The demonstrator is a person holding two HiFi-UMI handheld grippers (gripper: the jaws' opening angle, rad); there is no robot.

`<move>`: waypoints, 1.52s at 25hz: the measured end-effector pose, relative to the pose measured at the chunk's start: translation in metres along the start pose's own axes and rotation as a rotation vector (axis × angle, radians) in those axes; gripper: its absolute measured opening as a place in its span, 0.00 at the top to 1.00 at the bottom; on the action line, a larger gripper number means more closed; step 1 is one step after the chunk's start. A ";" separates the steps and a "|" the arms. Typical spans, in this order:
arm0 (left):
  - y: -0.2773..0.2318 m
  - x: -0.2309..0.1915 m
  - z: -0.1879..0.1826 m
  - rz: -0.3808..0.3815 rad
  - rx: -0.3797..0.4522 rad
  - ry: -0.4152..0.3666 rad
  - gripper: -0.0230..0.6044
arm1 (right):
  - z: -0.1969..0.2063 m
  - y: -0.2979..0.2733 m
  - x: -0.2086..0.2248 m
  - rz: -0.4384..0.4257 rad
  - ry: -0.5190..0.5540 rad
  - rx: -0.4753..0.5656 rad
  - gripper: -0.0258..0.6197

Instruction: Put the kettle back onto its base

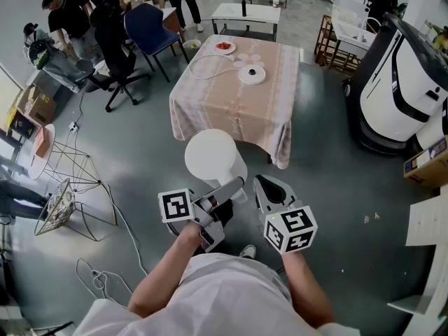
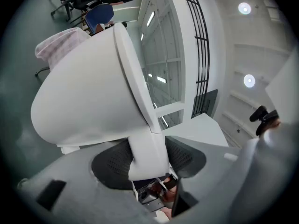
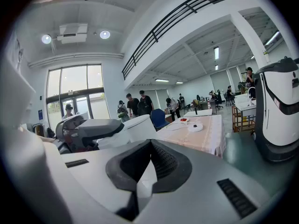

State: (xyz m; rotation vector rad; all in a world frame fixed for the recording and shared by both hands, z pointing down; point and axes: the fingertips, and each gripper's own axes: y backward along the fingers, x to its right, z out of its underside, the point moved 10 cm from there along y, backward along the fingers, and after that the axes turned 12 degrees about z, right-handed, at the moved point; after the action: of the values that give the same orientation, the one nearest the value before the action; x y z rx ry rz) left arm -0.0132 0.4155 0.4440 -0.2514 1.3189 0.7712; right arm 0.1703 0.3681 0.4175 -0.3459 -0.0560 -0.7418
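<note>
Right, nearest the camera the left gripper (image 2: 148,158) is seen clamped on the kettle's handle (image 2: 147,146), both dark pads pressed against the white plastic from either side. The white kettle (image 1: 211,157) is carried out in front of the jaws, off the ground, above the grey floor (image 1: 140,152) and short of the table's near edge. Just beside it, the right gripper (image 3: 149,155) is held with its pads brought together and nothing between them; the kettle is not touched by it. In the right gripper view the kettle's round body can be made out to the left, gripped by the other tool.

Further on, the table (image 1: 238,114) is covered by a pale pink cloth. The round white base (image 1: 251,74) is set on the far half of that cloth, well apart from the kettle, with its white cord (image 1: 201,65) looped to its left. A plate (image 1: 224,46) with something red on it lies beyond the cord, near the far edge. A blue chair (image 1: 150,25) is placed at the table's far left corner, and a large white robot (image 1: 402,82) is parked off to the right.
</note>
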 end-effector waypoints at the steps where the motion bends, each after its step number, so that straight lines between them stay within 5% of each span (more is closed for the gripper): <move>1: -0.002 0.000 0.002 -0.001 -0.002 -0.002 0.62 | 0.000 0.002 0.003 -0.001 0.000 0.000 0.95; 17: -0.024 -0.021 -0.019 0.018 -0.020 0.023 0.61 | -0.004 -0.022 0.022 0.009 -0.003 -0.015 0.95; 38: -0.044 -0.076 -0.190 0.039 -0.129 0.081 0.61 | -0.059 -0.177 0.008 0.122 -0.002 -0.049 0.95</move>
State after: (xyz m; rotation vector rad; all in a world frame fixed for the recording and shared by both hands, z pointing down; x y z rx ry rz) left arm -0.1359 0.2460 0.4537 -0.3635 1.3549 0.8883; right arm 0.0530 0.2222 0.4144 -0.3934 -0.0184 -0.6227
